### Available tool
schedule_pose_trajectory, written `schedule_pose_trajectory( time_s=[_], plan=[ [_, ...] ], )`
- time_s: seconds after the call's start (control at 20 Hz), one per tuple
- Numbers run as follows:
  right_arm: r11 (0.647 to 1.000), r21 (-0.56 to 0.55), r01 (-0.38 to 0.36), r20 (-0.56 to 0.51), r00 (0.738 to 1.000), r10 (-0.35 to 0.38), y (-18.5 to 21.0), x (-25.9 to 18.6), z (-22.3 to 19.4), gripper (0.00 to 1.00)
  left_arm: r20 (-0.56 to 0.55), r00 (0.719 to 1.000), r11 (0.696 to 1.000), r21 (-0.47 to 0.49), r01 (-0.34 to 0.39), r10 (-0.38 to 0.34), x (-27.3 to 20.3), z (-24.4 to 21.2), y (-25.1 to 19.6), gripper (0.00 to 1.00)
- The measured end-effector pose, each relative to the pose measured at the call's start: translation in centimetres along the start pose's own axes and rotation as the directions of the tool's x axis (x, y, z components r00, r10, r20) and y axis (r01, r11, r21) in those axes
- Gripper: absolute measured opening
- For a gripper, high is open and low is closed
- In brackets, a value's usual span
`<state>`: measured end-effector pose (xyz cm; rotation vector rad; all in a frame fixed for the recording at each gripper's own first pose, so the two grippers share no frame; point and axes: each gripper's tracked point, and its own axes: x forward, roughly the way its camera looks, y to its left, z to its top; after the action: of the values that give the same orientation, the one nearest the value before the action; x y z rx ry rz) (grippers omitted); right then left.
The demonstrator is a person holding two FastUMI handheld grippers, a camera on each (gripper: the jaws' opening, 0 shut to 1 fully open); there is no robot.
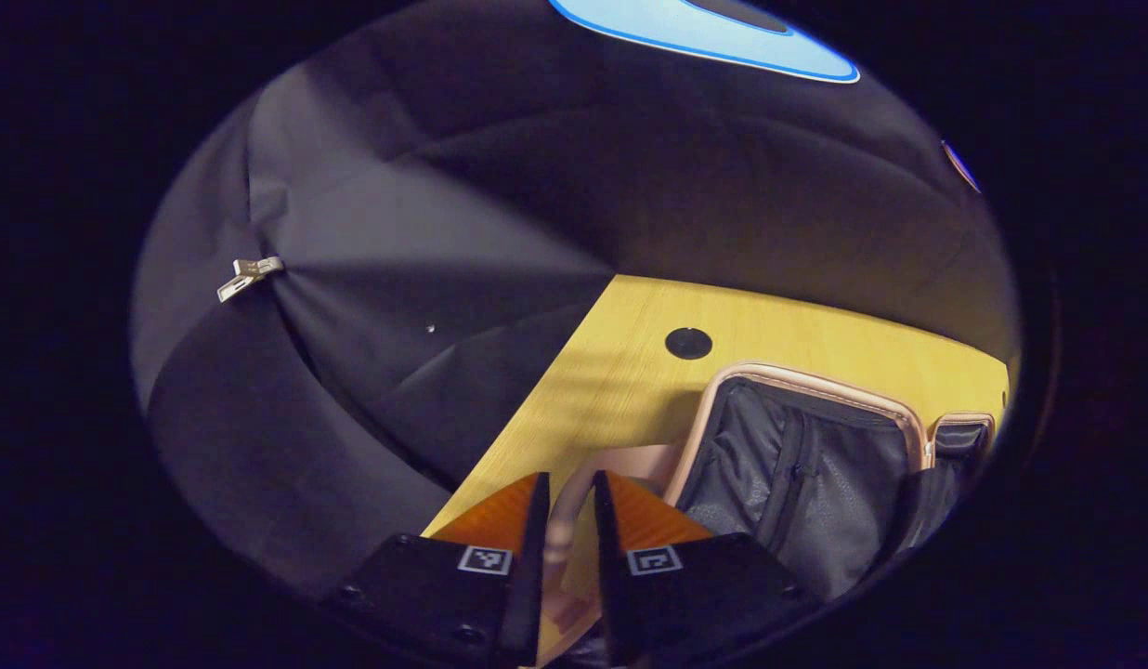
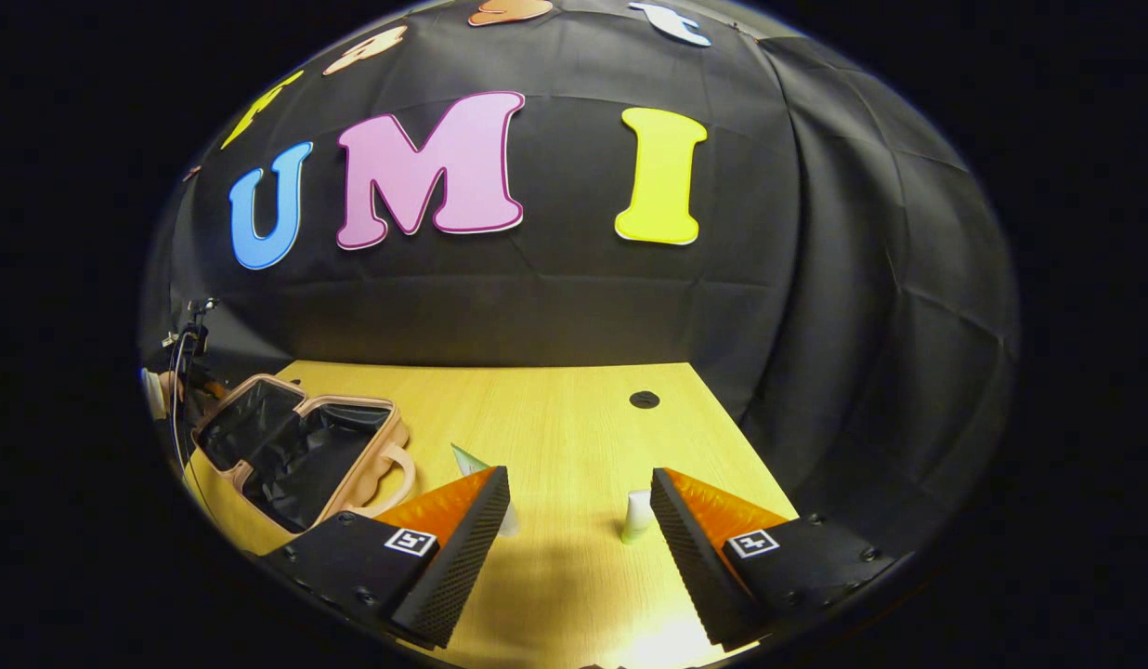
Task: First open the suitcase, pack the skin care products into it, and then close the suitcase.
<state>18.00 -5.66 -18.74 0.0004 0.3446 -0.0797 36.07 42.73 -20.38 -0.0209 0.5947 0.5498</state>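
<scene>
Pink trim runs round the open suitcase [image 1: 815, 465], which lies at the lower right of the left gripper view with its dark lining and mesh pocket facing up. It rests on the yellow wooden desk [image 1: 630, 362], below a small round black hole [image 1: 688, 343] in the desk top. The left gripper [image 1: 571, 520] sits at the bottom centre of that view, its fingers drawn to a narrow gap. A pale pink edge of the suitcase runs between them, but whether both fingers press on it cannot be told. The lined half of the suitcase lies just right of the gripper.

In the right gripper view the suitcase [image 2: 300, 446] shows at the lower left, lid thrown back, both halves dark inside, its pink handle [image 2: 393, 478] pointing toward the frame's centre. The right gripper [image 2: 579, 530] stands wide open at the bottom of the frame and holds nothing. A small pale green bottle [image 2: 637, 517] stands upright on the desk [image 2: 555, 409] between the fingers, just beside the right-hand one and not touching it. A green-topped tube [image 2: 476, 462] peeks out behind the left-hand finger, partly hidden by it. Both products lie right of the suitcase, well apart from its handle. Another black hole [image 2: 644, 400] marks the desk farther back.
</scene>
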Motion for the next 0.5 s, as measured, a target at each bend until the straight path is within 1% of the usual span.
schedule_pose_trajectory(
  time_s=[0.05, 0.1, 0.15, 0.2, 0.25, 0.35, 0.5],
  plan=[
    [1.0, -0.003, 0.002, 0.003, 1.0, -0.002, 0.0, -0.2, -0.1, 0.97, 0.04, 0.999, 1.0, -0.014, 0.025, -0.024, -0.5, 0.7, -0.4, 0.43],
    [1.0, -0.005, 0.004, 0.008, 1.0, -0.004, -0.1, -0.5, -0.1, 0.98, 0.079, 0.996, 1.0, -0.001, 0.029, -0.029, -1.2, 1.2, -0.4, 0.51],
    [1.0, -0.006, 0.007, 0.01, 1.0, -0.007, -0.2, -0.6, -0.2, 0.97, 0.136, 0.991, 1.0, 0.019, 0.006, -0.008, -2.1, 2.0, -0.2, 0.62],
    [1.0, -0.005, 0.008, 0.009, 1.0, -0.008, -0.3, -0.8, -0.3, 0.97, 0.185, 0.983, 0.999, 0.036, -0.01, 0.003, -3.9, 2.8, -0.3, 1.0],
    [1.0, -0.001, 0.011, 0.013, 1.0, -0.011, -0.4, -0.8, -0.1, 0.97, 0.229, 0.973, 0.999, 0.045, -0.01, -0.001, -5.3, 3.6, -1.0, 0.95],
    [1.0, 0.014, 0.021, 0.037, 0.999, -0.022, -0.9, -1.2, 0.6, 0.97, 0.321, 0.946, 0.998, 0.046, 0.033, -0.046, -9.5, 5.6, -3.2, 0.96],
    [0.999, 0.034, 0.028, 0.055, 0.998, -0.029, -1.4, -1.9, 1.2, 0.97, 0.448, 0.886, 0.993, 0.051, 0.108, -0.119, -19.3, 8.4, -6.6, 0.96]
  ],
)
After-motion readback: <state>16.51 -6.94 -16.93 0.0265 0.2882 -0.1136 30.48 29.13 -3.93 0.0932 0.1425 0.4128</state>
